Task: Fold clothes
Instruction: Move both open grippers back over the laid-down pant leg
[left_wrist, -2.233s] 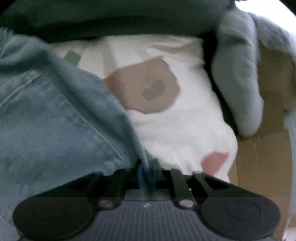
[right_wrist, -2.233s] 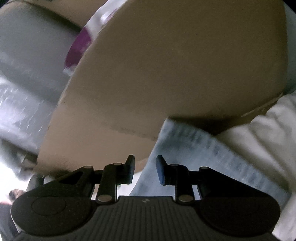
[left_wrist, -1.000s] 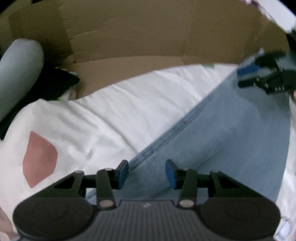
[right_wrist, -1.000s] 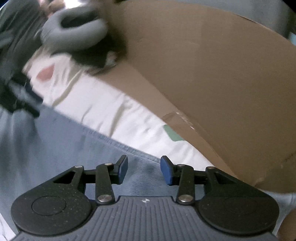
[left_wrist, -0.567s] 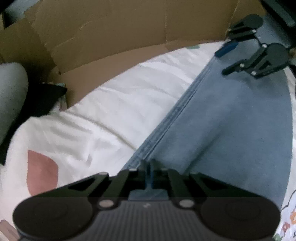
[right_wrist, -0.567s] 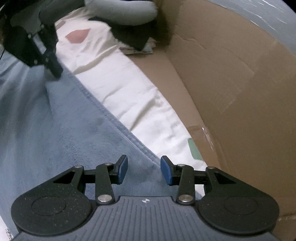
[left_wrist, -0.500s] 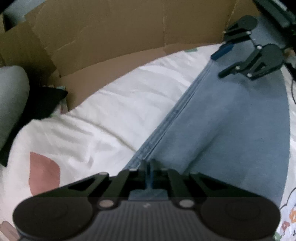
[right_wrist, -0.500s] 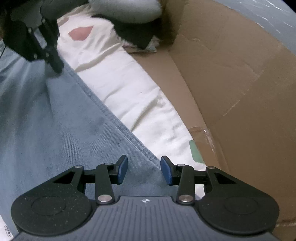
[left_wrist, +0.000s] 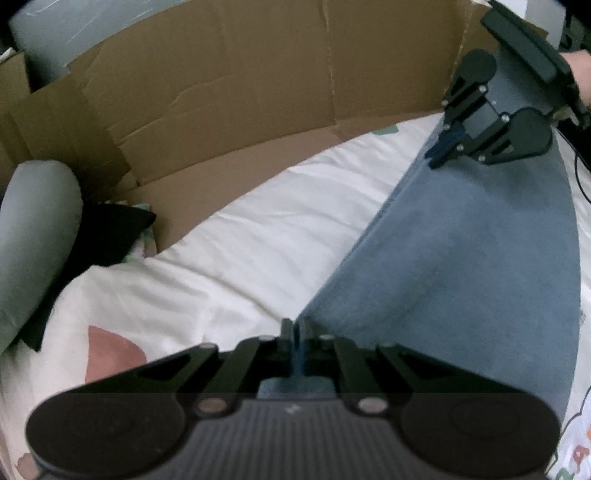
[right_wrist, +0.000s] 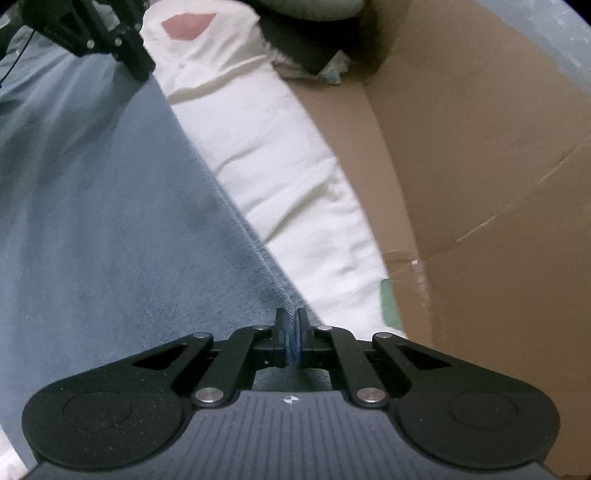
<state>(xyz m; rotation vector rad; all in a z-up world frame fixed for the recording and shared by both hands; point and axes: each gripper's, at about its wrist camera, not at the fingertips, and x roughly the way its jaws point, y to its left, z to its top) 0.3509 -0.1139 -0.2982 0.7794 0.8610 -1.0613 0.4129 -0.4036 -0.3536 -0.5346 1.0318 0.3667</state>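
With both the left gripper (left_wrist: 295, 334) and right gripper (right_wrist: 291, 328) clamped on the jeans (left_wrist: 461, 258) hem beside the cardboard box (left_wrist: 258, 92), lift evenly, keeping the edge taut.

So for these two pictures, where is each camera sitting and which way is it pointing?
Left wrist: behind the left gripper, angled down at the denim garment; the right gripper and a hand show far right.
Right wrist: behind the right gripper, angled down along the denim's edge; the left gripper shows top left.
Both share the denim, white sheet and cardboard wall; each gripper is shut on denim.
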